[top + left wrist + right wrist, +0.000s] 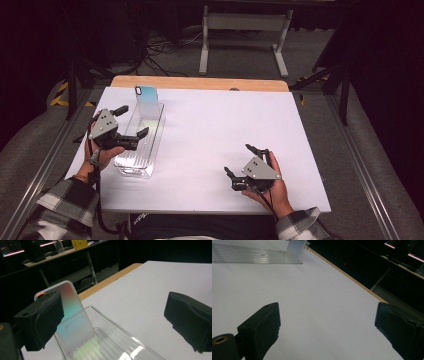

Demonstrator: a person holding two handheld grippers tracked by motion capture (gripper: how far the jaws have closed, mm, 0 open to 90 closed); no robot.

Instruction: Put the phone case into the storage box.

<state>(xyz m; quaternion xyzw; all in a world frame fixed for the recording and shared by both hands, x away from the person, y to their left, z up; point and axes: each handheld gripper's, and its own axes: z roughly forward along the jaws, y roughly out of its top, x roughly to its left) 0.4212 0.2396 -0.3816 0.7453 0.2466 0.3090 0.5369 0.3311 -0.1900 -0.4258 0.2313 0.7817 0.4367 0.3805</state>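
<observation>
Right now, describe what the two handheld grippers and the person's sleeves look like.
Both the left gripper and the right gripper are black with two blocky, matte black jaws. Each carries a grey three-cornered plate on top with small dark holes. A black cable trails from each. The sleeves are plaid, in grey, white and black.

The tray point(150, 134) is clear, glossy ribbed plastic. The phone point(75, 317) leaning in it has a smooth, iridescent back. The table point(220, 150) is matt white with a wood edge. The fingers point(41, 320) are matt black, slightly rough.
</observation>
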